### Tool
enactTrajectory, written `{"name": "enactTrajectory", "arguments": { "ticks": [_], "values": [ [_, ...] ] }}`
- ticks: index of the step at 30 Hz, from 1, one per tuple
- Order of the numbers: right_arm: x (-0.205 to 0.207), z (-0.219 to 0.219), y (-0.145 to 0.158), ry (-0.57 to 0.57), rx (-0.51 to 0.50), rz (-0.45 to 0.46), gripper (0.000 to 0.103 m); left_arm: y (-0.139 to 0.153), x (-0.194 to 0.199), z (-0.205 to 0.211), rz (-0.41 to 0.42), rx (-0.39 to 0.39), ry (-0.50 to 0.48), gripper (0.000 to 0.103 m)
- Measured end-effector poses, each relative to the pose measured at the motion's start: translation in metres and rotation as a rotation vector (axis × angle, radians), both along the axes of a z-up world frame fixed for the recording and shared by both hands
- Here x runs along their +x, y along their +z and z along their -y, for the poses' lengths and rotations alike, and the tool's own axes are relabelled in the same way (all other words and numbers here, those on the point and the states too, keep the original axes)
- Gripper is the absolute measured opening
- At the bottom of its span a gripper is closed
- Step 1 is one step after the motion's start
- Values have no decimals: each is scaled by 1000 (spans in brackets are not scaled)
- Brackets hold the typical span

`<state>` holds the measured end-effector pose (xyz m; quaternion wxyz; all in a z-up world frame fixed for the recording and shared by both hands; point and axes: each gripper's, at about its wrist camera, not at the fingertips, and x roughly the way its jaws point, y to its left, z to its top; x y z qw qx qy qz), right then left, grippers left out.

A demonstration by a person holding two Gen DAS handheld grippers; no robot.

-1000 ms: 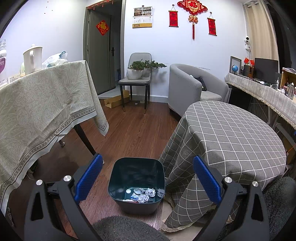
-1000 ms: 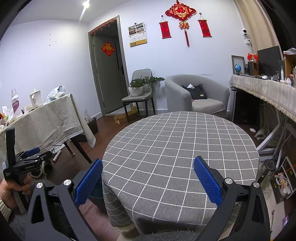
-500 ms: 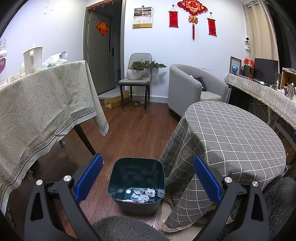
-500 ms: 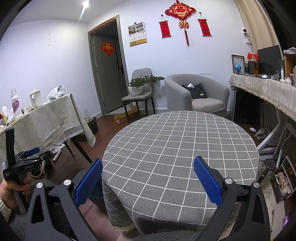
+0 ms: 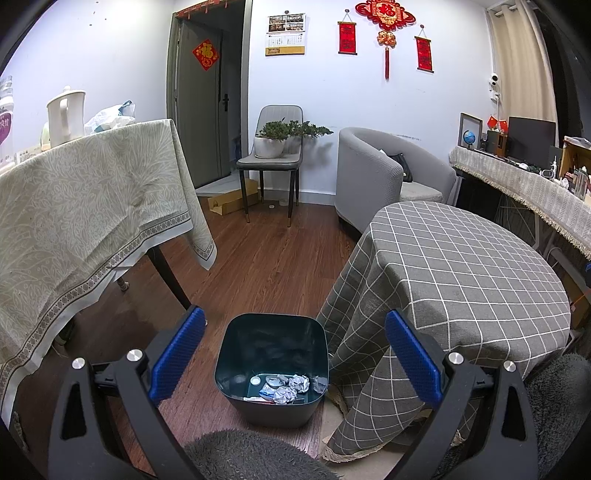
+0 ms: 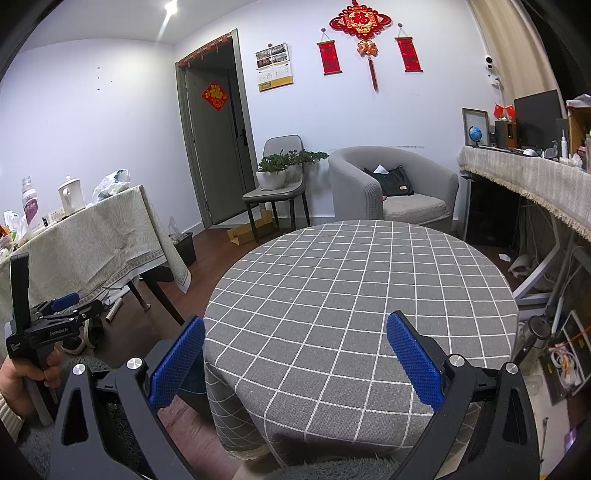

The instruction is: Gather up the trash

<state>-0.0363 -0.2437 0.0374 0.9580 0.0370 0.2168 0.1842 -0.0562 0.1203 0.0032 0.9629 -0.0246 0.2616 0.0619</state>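
Beside the round table with grey checked cloth (image 5: 461, 266), the dark green plastic bin (image 5: 271, 369) holds crumpled paper trash (image 5: 291, 387). Left gripper (image 5: 293, 354) and right gripper (image 6: 295, 360) are both spread, empty. Table looks bare; collecting seems finished.

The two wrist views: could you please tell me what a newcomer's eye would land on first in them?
Probably the dark green trash bin on the wood floor beside the round table with the grey checked cloth, with crumpled wrappers lying at its bottom. Next, the open left gripper above the bin and the open right gripper over the table's near edge. Red Chinese knot decorations stand out on the far wall.
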Motion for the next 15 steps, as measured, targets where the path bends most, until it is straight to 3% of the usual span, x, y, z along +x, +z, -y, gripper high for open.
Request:
{"name": "enactTrajectory", "arguments": {
  "ticks": [15],
  "values": [
    [0, 2, 0, 1, -1, -1, 100, 0, 1, -1, -5, -4, -1, 99]
  ]
}}
